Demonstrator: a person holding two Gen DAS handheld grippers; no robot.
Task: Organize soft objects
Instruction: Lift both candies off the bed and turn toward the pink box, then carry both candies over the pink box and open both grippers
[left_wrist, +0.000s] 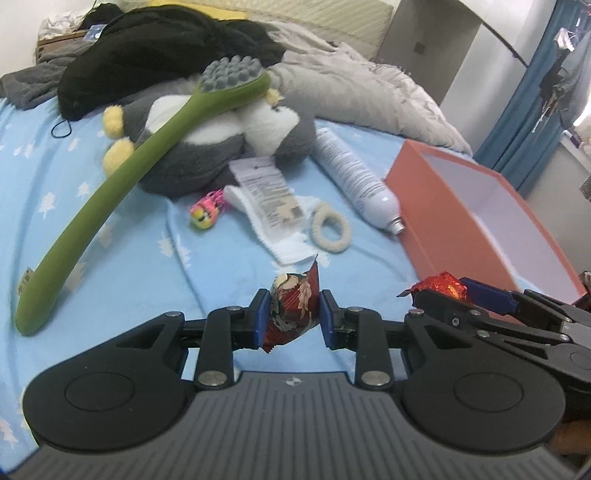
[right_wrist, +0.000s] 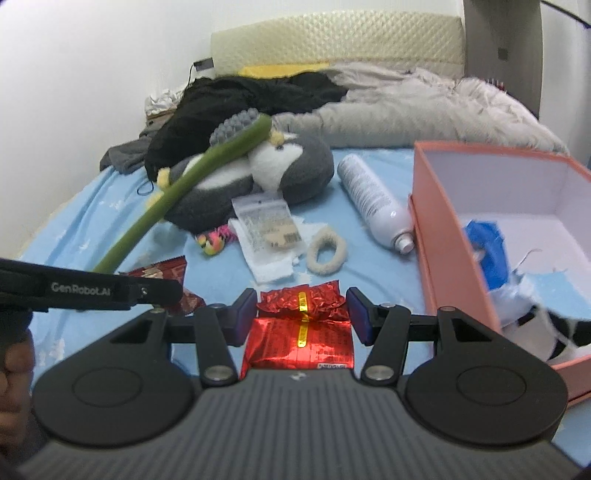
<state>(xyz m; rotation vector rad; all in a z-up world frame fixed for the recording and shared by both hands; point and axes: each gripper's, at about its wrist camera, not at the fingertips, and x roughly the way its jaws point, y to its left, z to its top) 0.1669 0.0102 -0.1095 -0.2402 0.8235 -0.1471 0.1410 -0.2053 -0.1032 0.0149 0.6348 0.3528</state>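
Between the left gripper's (left_wrist: 291, 315) blue pads sits a dark floral-print packet (left_wrist: 291, 312), clenched upright. To its right, the right gripper (right_wrist: 301, 315) grasps a shiny red foil packet (right_wrist: 301, 332), beside the orange box (right_wrist: 439, 236).

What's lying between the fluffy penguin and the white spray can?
Only bare blue bedsheet separates the penguin from the spray can; nothing lies in that gap. The right wrist view shows it best.

Left tongs (left_wrist: 291, 316) clamped, right tongs (right_wrist: 302, 314) clamped wider (both tilted downward), side by side.
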